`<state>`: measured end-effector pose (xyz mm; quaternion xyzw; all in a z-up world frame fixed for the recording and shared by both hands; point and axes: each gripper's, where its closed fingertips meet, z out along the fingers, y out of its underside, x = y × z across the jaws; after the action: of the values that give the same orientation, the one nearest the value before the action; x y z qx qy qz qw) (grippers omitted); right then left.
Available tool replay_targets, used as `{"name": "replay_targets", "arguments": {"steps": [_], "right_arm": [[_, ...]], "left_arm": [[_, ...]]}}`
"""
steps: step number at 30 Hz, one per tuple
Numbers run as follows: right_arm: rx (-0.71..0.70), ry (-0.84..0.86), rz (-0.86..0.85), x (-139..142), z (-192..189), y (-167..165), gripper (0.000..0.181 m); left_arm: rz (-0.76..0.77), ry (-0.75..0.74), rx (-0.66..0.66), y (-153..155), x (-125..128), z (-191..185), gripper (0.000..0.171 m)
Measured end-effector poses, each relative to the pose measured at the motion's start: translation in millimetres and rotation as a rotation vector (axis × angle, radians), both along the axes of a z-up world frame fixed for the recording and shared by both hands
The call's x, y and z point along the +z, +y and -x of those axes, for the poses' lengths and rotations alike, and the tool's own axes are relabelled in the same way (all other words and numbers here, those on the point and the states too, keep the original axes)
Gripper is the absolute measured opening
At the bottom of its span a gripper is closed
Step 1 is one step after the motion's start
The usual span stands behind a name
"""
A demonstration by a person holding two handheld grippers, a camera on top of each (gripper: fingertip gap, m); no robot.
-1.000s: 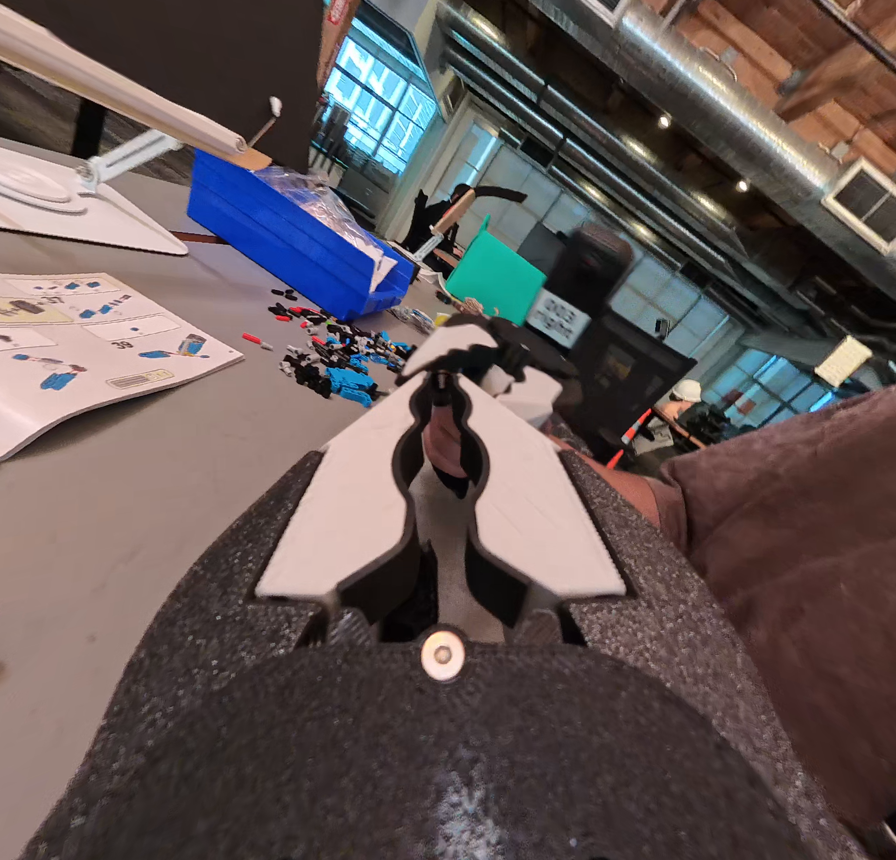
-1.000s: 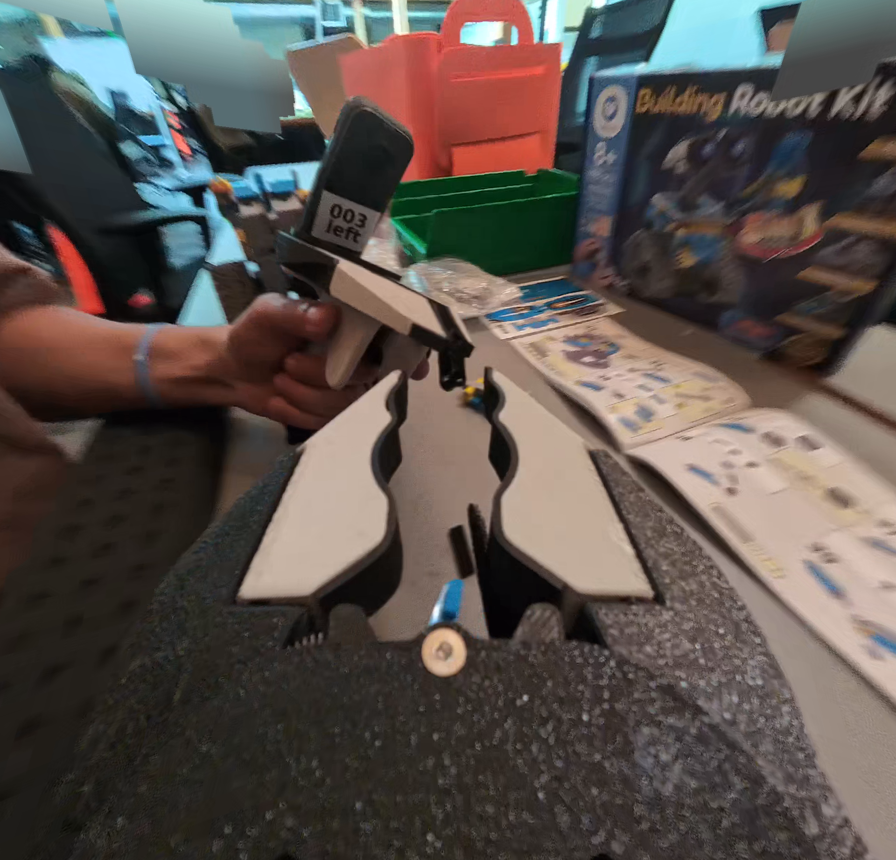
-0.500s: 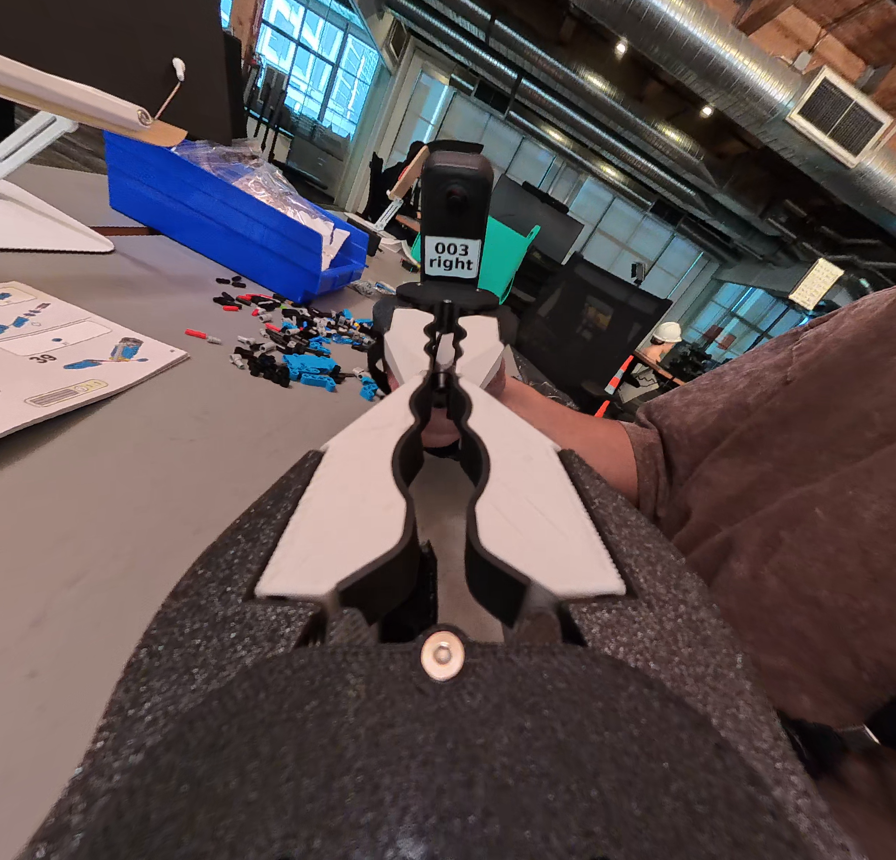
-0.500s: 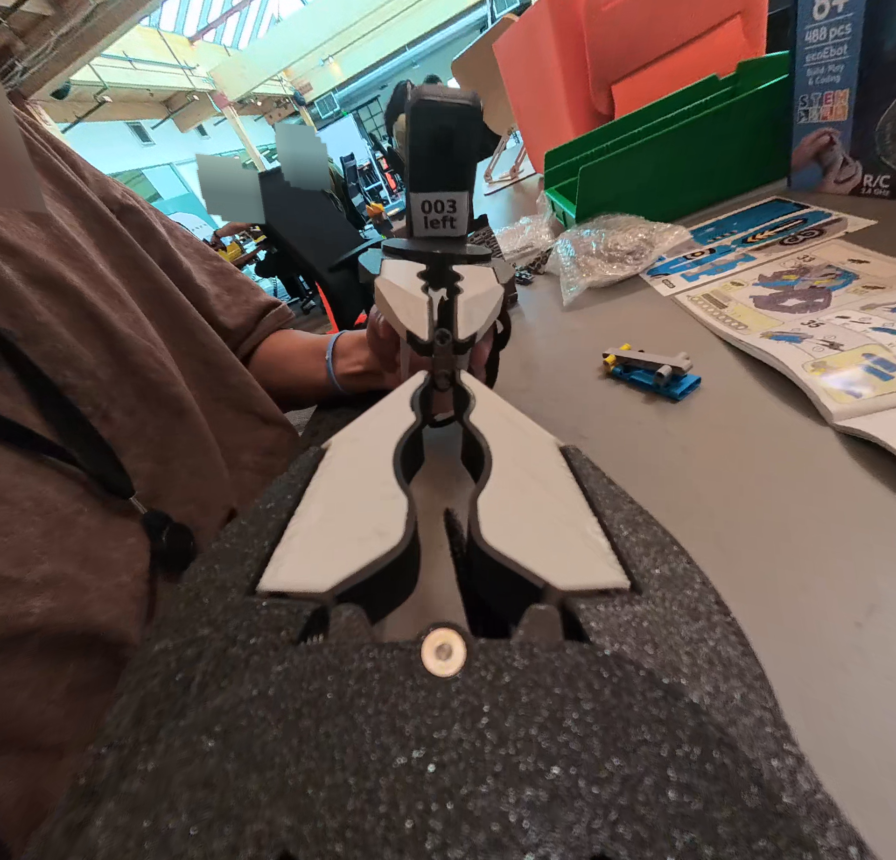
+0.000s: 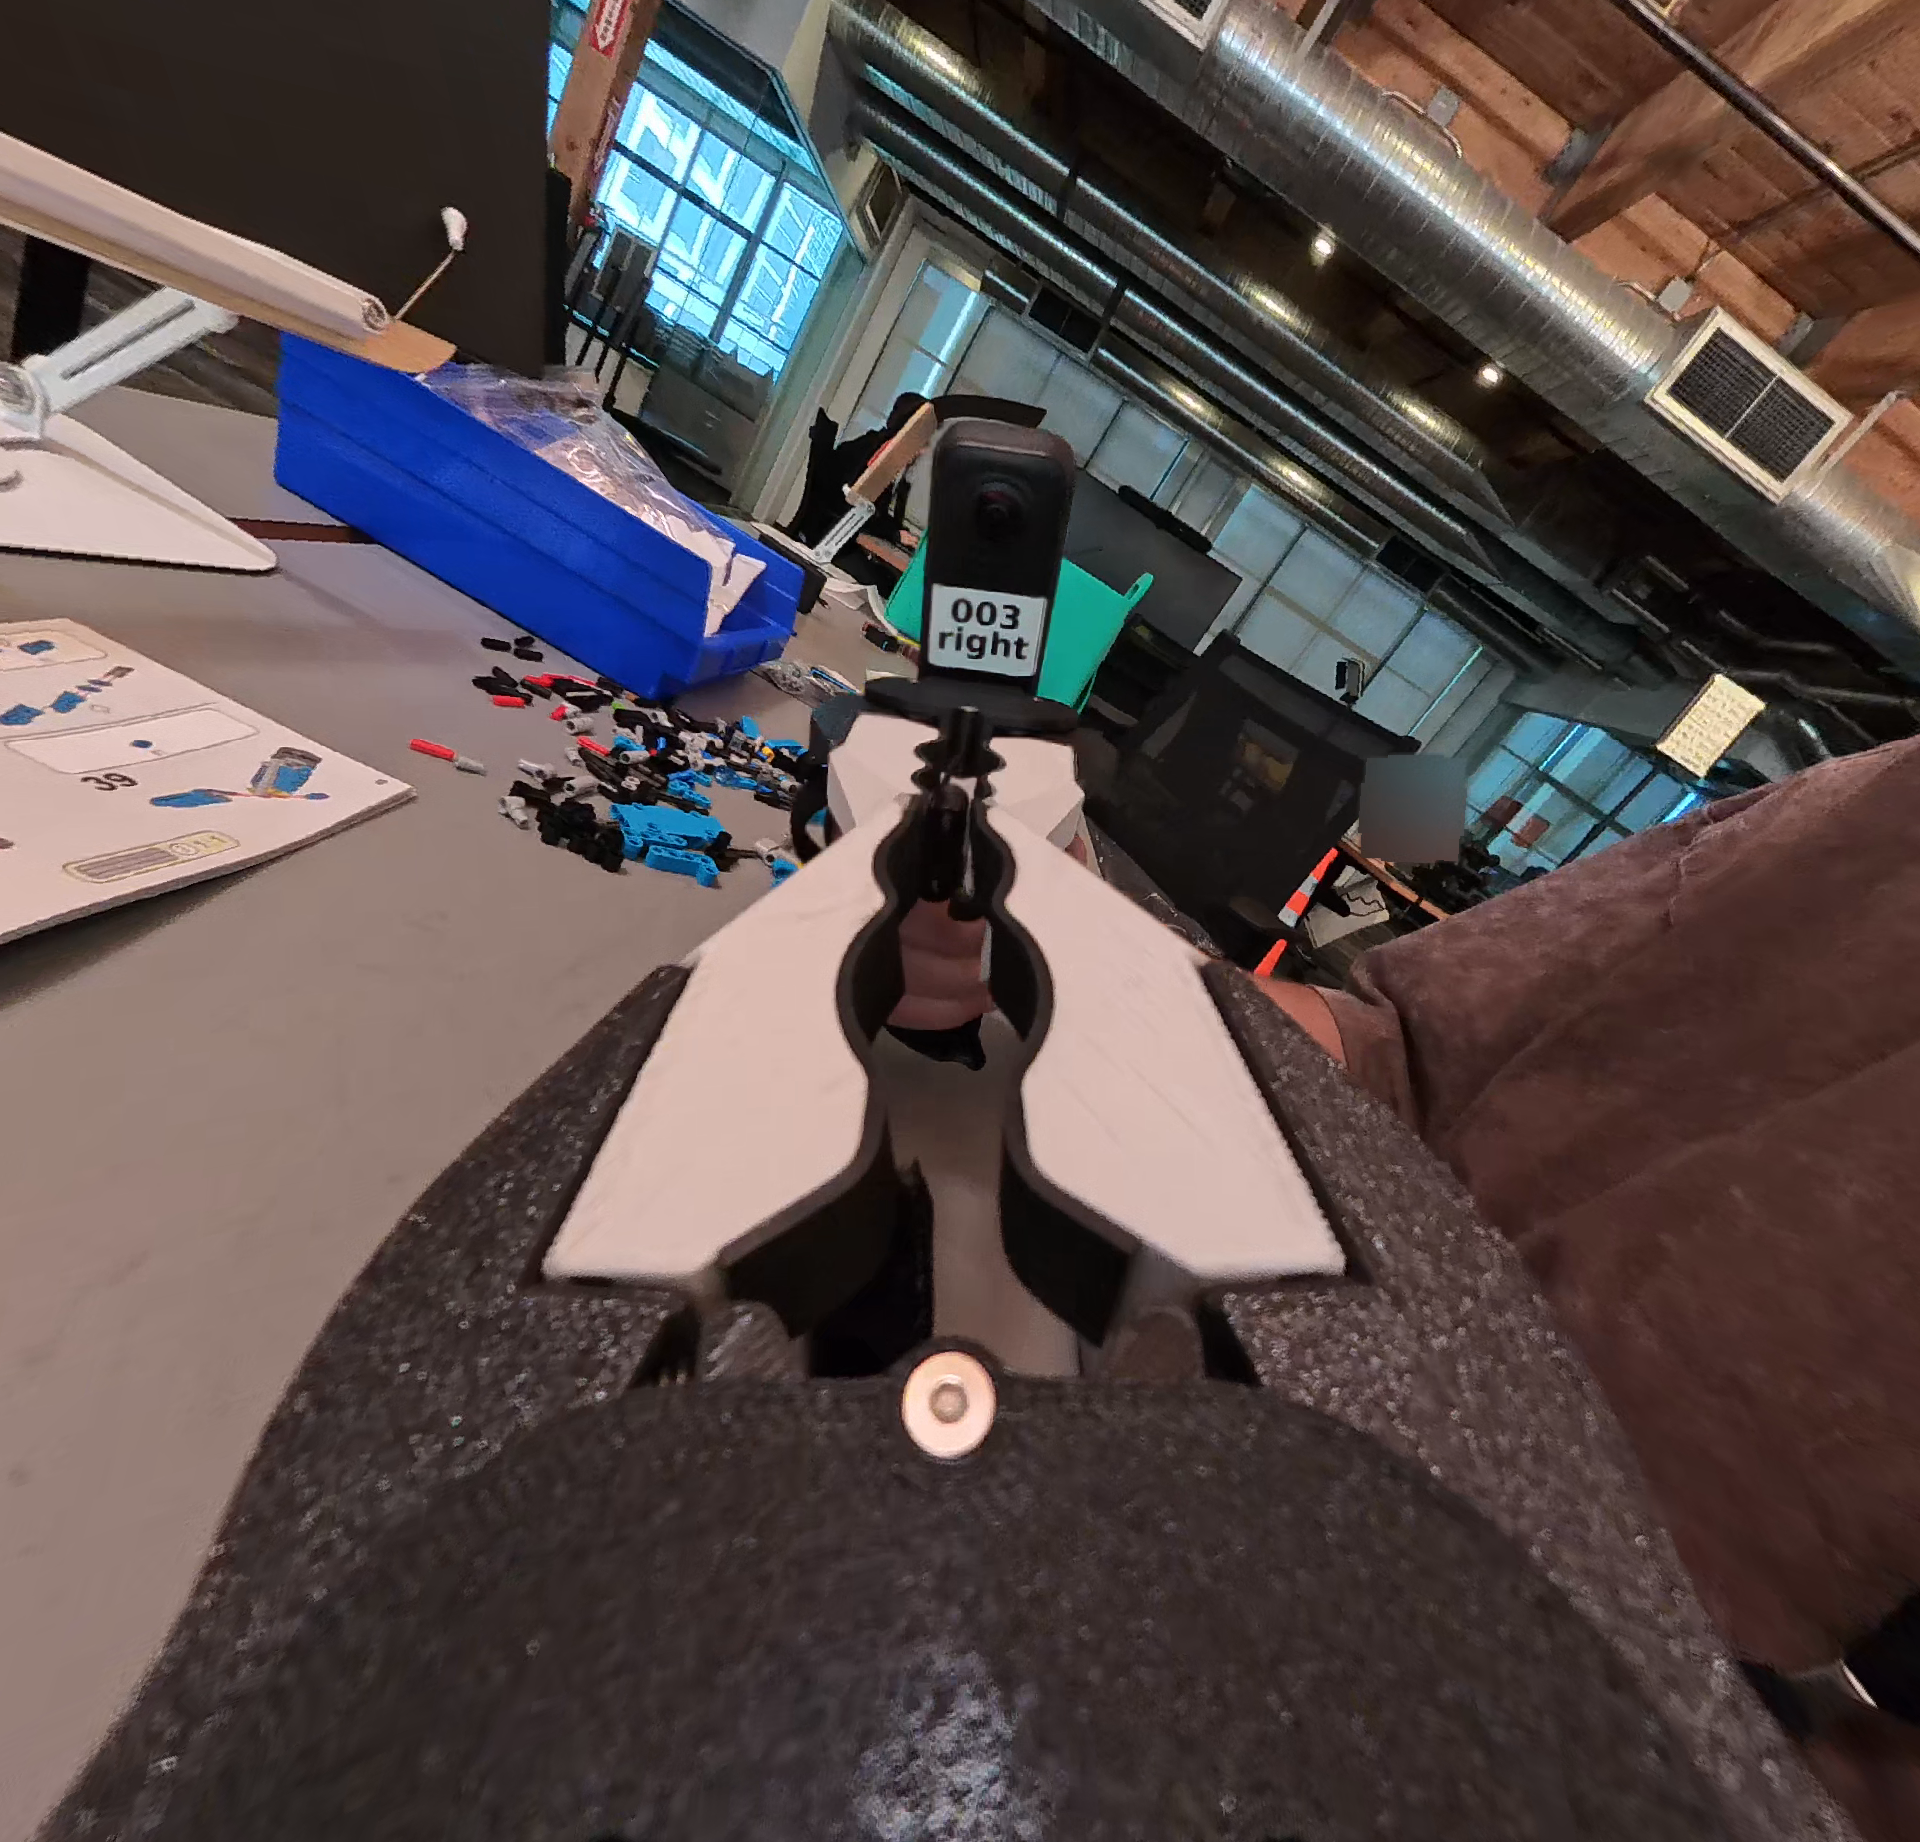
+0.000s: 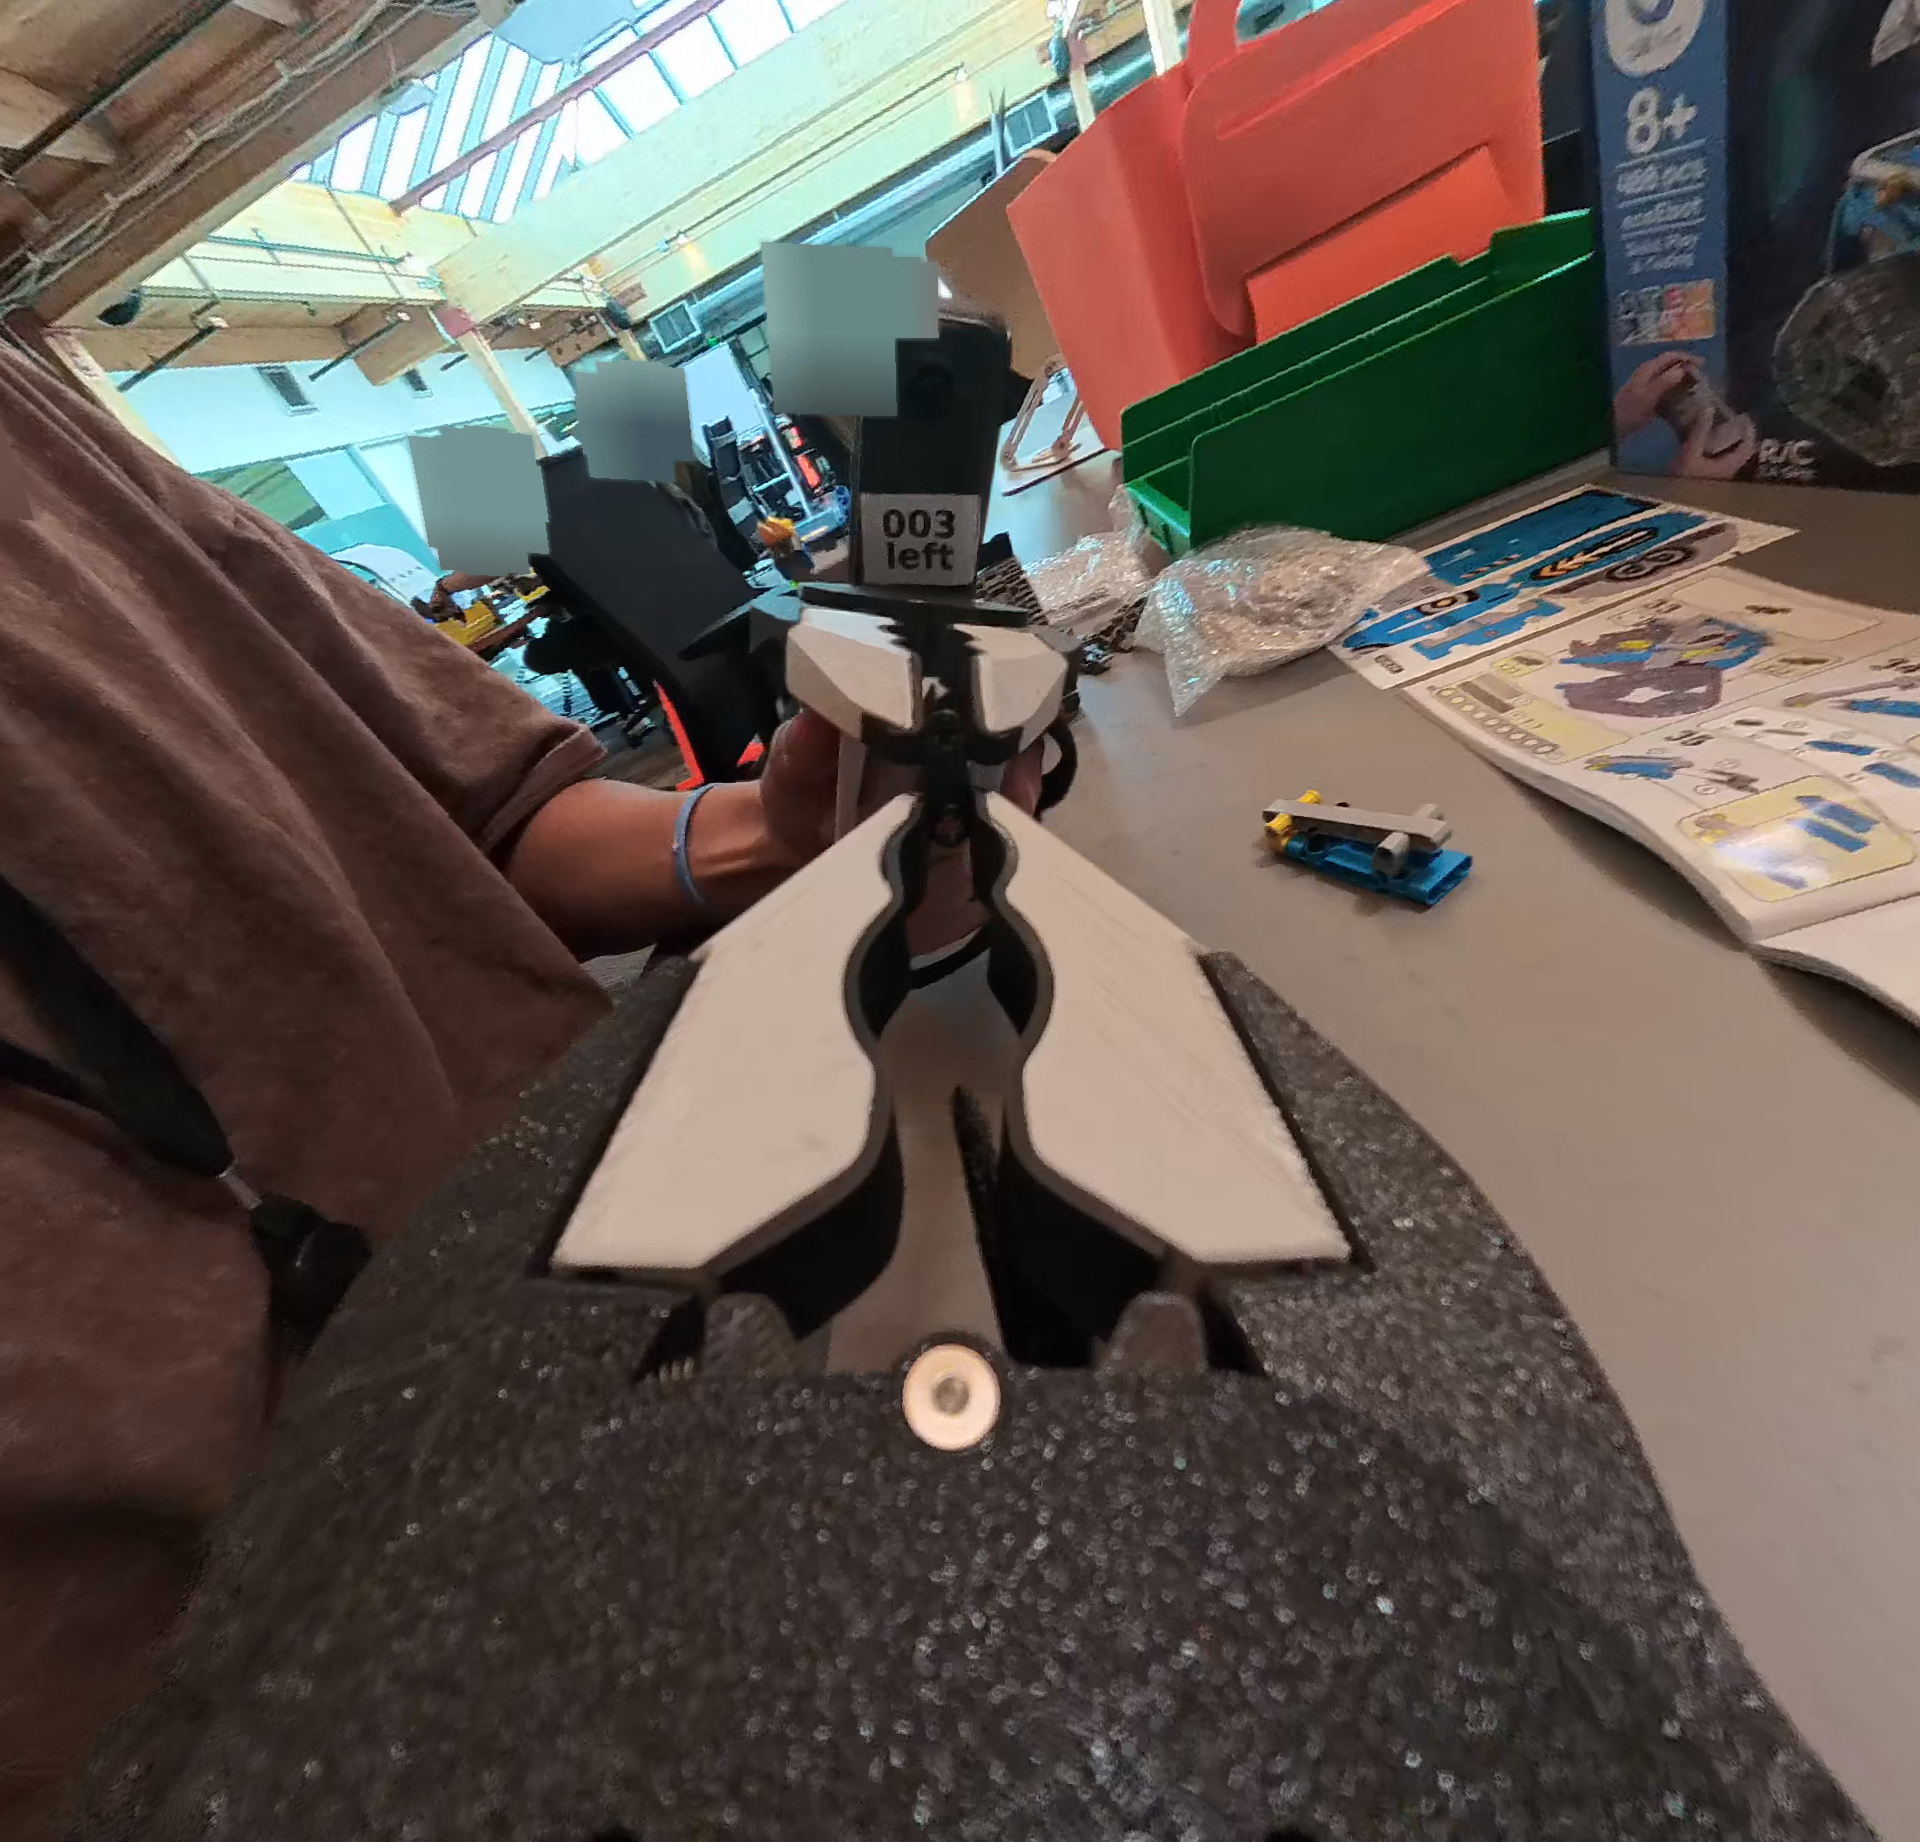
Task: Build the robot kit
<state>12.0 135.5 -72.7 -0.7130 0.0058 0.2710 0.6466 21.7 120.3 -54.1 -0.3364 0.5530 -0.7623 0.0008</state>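
My two grippers point at each other above the grey table [image 5: 260, 1065], tip to tip. In the left wrist view my left gripper [image 5: 951, 826] is shut, and the right gripper [image 5: 961, 753] faces it head-on with its camera above. A small black part [image 5: 948, 836] sits where the tips meet. In the right wrist view my right gripper [image 6: 945, 816] is shut on the same small black part [image 6: 945, 831]. The left gripper [image 6: 943, 722] grips it from the far side, held by a hand [image 6: 800, 784].
On the left wrist side are a blue bin [image 5: 520, 514], a pile of small parts [image 5: 644, 784], an instruction booklet [image 5: 156, 764] and a white lamp base [image 5: 104, 514]. On the right wrist side are a blue-grey assembly [image 6: 1361, 847], plastic bags [image 6: 1247, 587], a green bin [image 6: 1403, 410] and a kit box [image 6: 1766, 182].
A second ago my right gripper was open and the left one stood off to its side. Both swung to face each other, and the right gripper closed at the left's tip.
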Motion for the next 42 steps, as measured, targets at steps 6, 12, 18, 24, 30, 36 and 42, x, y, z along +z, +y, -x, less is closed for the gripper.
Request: {"name": "replay_targets", "arguments": {"steps": [6,12,18,24,30,36,42], "right_arm": [[0.029,0.046,-0.033,7.1,3.2,-2.6,0.007],[0.046,0.053,-0.022,4.8,7.8,-0.6,0.007],[0.028,0.075,-0.054,11.5,0.5,-5.0,0.007],[0.045,0.073,-0.048,10.6,4.9,-3.3,0.007],[0.019,0.054,-0.011,3.0,1.1,-0.6,0.007],[-0.134,-0.337,0.344,-72.3,-29.0,-1.3,0.026],[-0.068,-0.626,0.555,-121.6,-15.6,-1.4,0.012]], "left_arm": [[-0.028,-0.049,0.000,-4.9,2.3,4.8,0.010],[-0.027,-0.064,0.019,-3.6,4.4,4.1,0.007],[0.005,-0.064,0.025,-0.4,8.4,3.2,0.009],[-0.007,-0.086,0.030,-2.6,9.4,4.5,0.007],[-0.059,-0.057,0.046,1.1,0.8,-0.7,0.006],[-0.160,-0.005,0.273,37.3,-16.7,-28.5,0.006],[-0.138,0.048,0.302,45.9,-23.2,-35.1,0.006]]}}
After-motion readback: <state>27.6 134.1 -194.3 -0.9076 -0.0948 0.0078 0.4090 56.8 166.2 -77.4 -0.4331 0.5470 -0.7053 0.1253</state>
